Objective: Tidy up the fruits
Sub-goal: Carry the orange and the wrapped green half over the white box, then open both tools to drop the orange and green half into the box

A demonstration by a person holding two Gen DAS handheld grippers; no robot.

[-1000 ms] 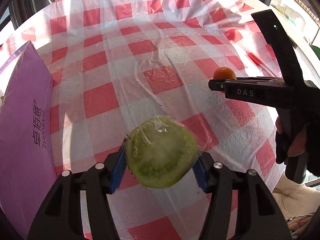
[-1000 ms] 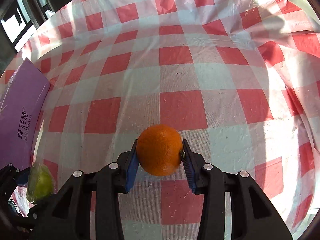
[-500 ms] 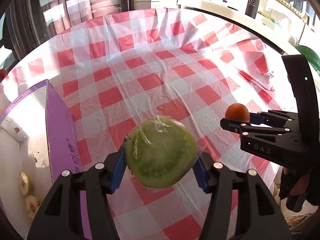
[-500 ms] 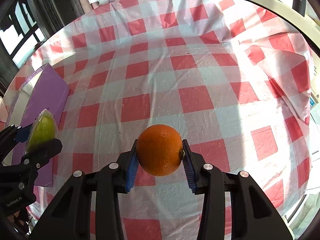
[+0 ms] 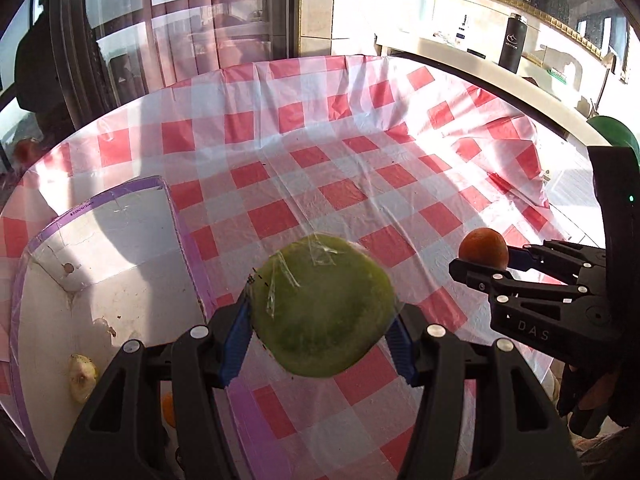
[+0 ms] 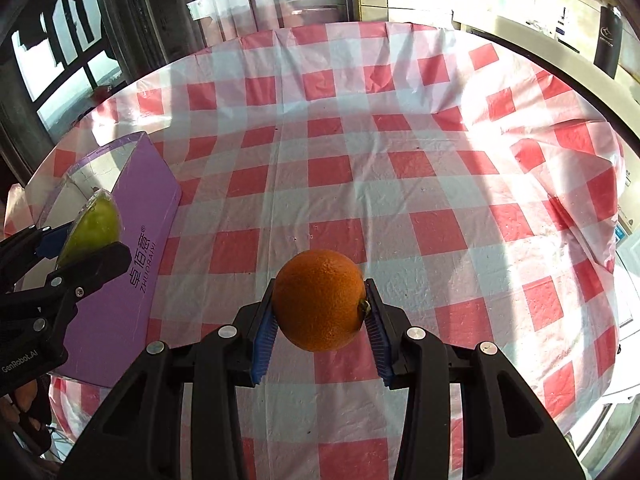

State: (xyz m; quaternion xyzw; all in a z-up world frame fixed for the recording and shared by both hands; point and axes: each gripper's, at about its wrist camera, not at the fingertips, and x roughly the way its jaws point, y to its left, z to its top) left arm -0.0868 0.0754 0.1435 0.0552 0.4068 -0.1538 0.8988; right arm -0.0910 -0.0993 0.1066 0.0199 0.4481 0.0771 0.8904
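The purple box, a second ago only a side wall left of the left gripper's fingers, now shows its white open interior below and left of them, so both loads have risen and look ready to go in. The plastic-wrapped green fruit sits clamped between those fingers, over the box's near wall. The right gripper pinches the orange above the checked cloth, right of the box.

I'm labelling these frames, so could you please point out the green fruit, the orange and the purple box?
green fruit (image 5: 324, 308): left wrist view, middle of its wrapped face.
orange (image 6: 319, 300): right wrist view, centre of the peel.
purple box (image 6: 132, 276): right wrist view, printed outer wall.
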